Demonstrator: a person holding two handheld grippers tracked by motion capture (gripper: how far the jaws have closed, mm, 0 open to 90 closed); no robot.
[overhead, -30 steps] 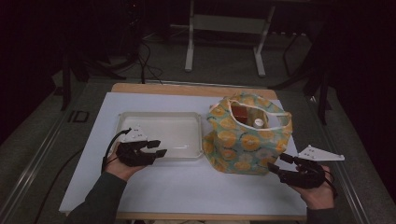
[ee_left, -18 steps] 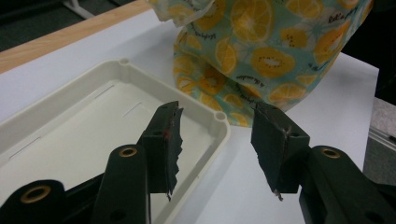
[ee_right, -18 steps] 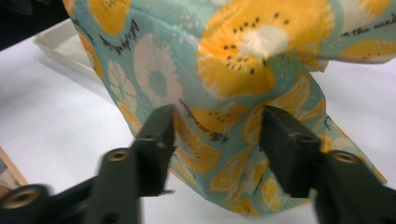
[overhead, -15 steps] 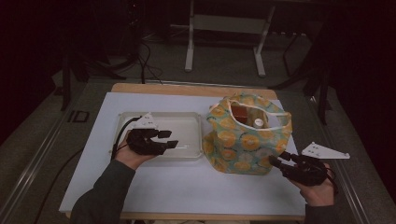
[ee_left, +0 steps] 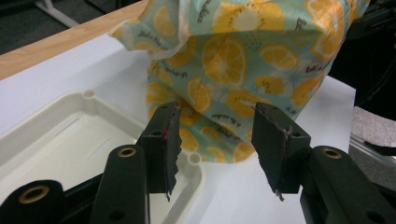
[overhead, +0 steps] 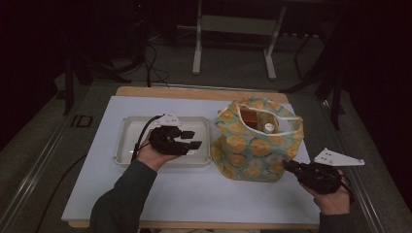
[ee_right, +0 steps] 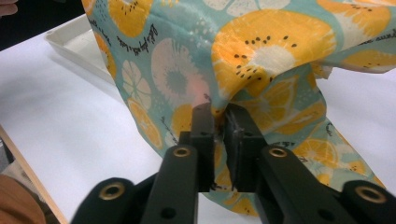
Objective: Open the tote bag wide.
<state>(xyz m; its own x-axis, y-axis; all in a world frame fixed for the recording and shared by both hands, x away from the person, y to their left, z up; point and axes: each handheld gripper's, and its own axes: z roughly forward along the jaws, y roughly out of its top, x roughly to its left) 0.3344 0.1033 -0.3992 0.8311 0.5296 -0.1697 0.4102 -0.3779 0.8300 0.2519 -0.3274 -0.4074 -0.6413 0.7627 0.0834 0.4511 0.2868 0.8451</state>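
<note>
A teal cloth bag point(overhead: 248, 150) printed with orange slices stands open-topped on the white table, with a brown box point(overhead: 249, 117) and a white cap point(overhead: 269, 127) inside. My right gripper point(overhead: 286, 166) is at the bag's lower right corner. Its jaws have just been closing and now pinch a fold of the bag point(ee_right: 261, 56) fabric between them, as my right gripper point(ee_right: 219, 121) view shows. My left gripper point(overhead: 192, 139) hovers over the white tray point(overhead: 124, 145), pointing at the bag point(ee_left: 243, 56). The left gripper point(ee_left: 215, 140) has just been opening a little and holds nothing.
The tray point(ee_left: 70, 135) lies left of the bag, almost touching it. The table's wooden far edge point(overhead: 194, 92) runs behind both. Metal stand legs point(overhead: 197, 58) and cables are on the floor beyond. The table's right edge is close behind my right hand point(overhead: 335, 201).
My left gripper has moved right and up, from the tray's near left rim to above the tray, closer to the bag. My right gripper stayed put and its jaws closed on the bag's fabric.
</note>
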